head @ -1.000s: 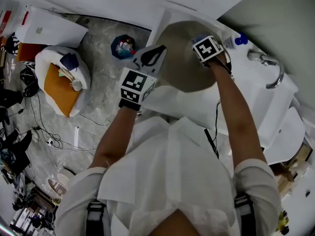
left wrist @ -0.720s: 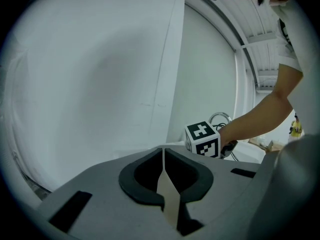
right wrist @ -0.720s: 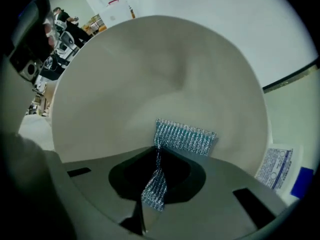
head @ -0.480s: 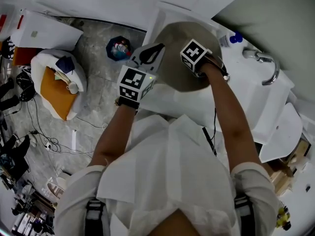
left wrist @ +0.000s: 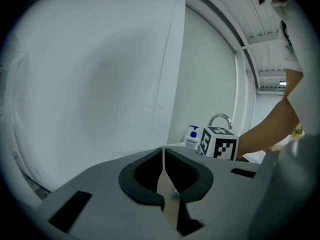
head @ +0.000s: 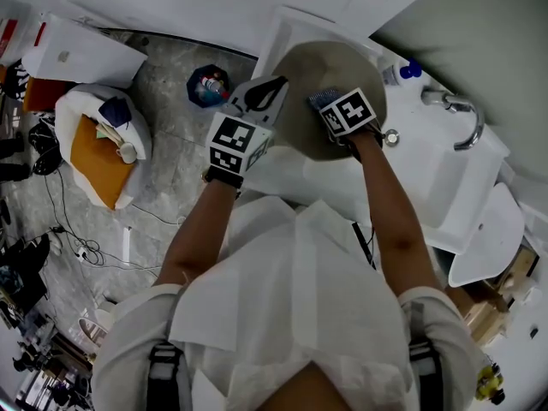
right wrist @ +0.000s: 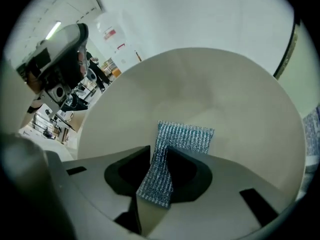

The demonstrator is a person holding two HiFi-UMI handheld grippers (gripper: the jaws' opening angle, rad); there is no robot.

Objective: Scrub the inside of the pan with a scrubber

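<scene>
Pinching pan [head: 298,134] rim in left gripper [left wrist: 164,186] jaws, fully closed, to steady it tilted over sink [head: 424,174]; clamping scrubber [right wrist: 184,137] in right gripper [right wrist: 159,181] jaws, just opened slightly, against pan's inside for scrubbing.

Left tool [left wrist: 164,156] clamped on pan rim [left wrist: 167,198]; soap bottle [left wrist: 192,137] beyond.

cool, even, dimmish light from a white ceiling strip light [right wrist: 53,30]; soft shadows; fisheye bending, black corners in gripper views.
</scene>
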